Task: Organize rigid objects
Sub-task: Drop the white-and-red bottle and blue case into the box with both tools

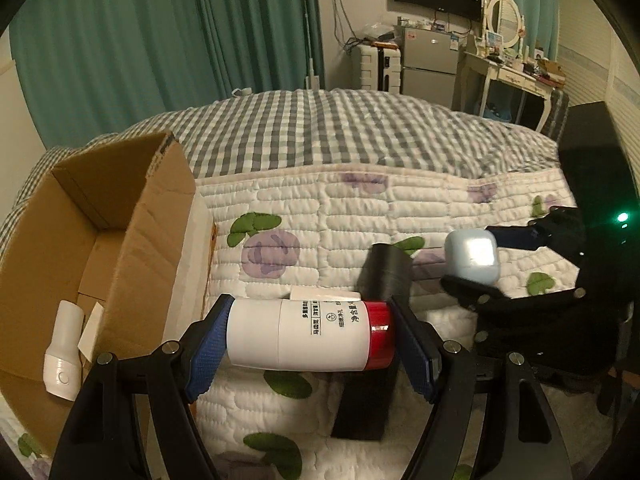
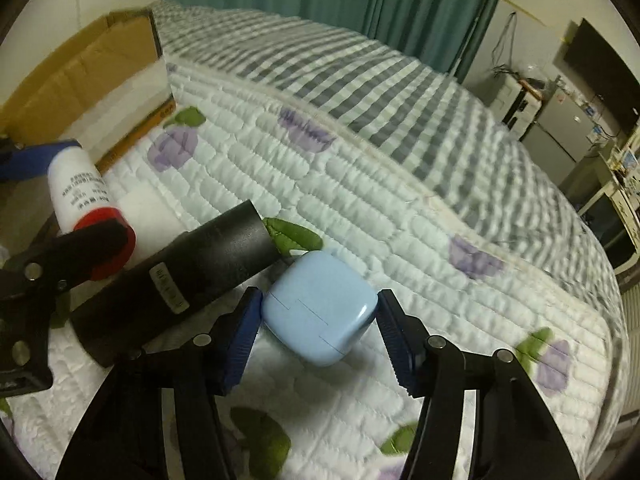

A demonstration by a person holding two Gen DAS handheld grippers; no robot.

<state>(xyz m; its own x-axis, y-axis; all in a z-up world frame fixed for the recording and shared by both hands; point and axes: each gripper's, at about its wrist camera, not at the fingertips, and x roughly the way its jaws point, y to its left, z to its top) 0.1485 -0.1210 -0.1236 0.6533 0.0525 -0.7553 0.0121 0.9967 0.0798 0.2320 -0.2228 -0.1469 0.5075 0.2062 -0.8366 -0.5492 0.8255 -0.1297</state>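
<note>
Currently your left gripper (image 1: 310,340) is clamped end to end on the white bottle (image 1: 304,334), one blue pad on its base, the other on its red cap (image 1: 379,334); it lies crosswise between the fingers, above the quilt. Judged rigid plastic, light, smooth-walled: an end grip risks it pivoting or slipping out if you tilt, so keep the axis level

Your right gripper (image 2: 318,320) has its pads against both sides of the pale blue case (image 2: 320,306), gripping it by the look of it. Whether the case is lifted or resting on the quilt cannot be told for certain. Judged a hard, glossy shell with rounded corners, light; likely slippery, and the lid seam faces you, so squeeze across the flat flanks, not across the seam

Just left of the right gripper's fingers lies a black tube (image 2: 180,276), touching or nearly touching the case. Rigid, it may roll if nudged

Left of the left gripper stands the open cardboard box (image 1: 132,216), a white nozzle-like part (image 1: 64,354) already inside. Judged the destination

Surface: quilted floral bedspread (image 2: 400,240), soft and yielding, so objects sink slightly and rest unevenly; grey checked blanket (image 1: 340,132) beyond. Room ahead: teal curtains (image 1: 140,40), a wall screen, a small fridge, a dressing table. Lighting is dim
</note>
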